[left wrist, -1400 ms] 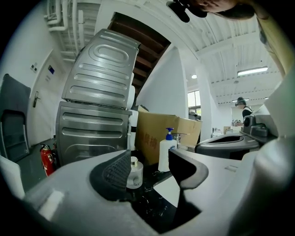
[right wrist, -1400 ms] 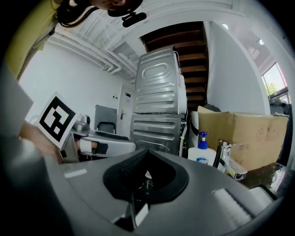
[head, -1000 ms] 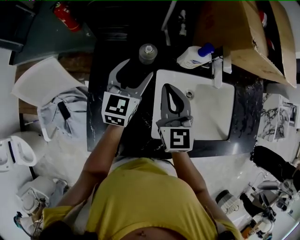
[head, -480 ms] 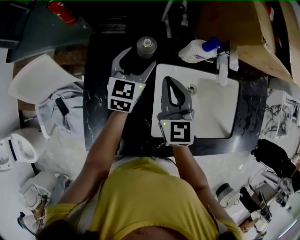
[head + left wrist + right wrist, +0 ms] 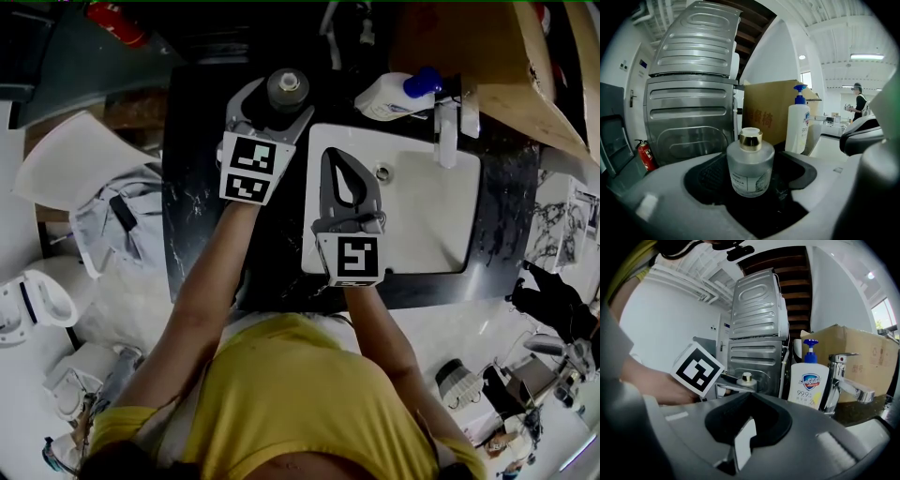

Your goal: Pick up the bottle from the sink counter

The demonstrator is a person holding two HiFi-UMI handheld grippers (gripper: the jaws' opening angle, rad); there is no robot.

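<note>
A small frosted glass bottle [image 5: 286,91] with a gold cap stands upright on the black sink counter [image 5: 202,225], at its far left. My left gripper [image 5: 279,103] reaches around it, one jaw on each side. Its jaws are opening and do not press on the glass. In the left gripper view the bottle [image 5: 750,166] stands centred between the jaws with gaps on both sides. My right gripper [image 5: 339,157] hovers over the left rim of the white basin [image 5: 422,225], its jaws together and empty. From the right gripper view the bottle [image 5: 746,378] shows small beyond the left gripper's marker cube.
A white soap dispenser [image 5: 394,97] with a blue pump stands behind the basin, beside the chrome faucet [image 5: 448,131]. A cardboard box [image 5: 487,56] fills the back right. A ribbed metal machine [image 5: 689,108] stands behind the counter, with a red fire extinguisher [image 5: 117,23] to its left.
My left gripper has moved forward until its jaws flank the bottle, and they stand wider apart. My right gripper has stayed over the basin's edge.
</note>
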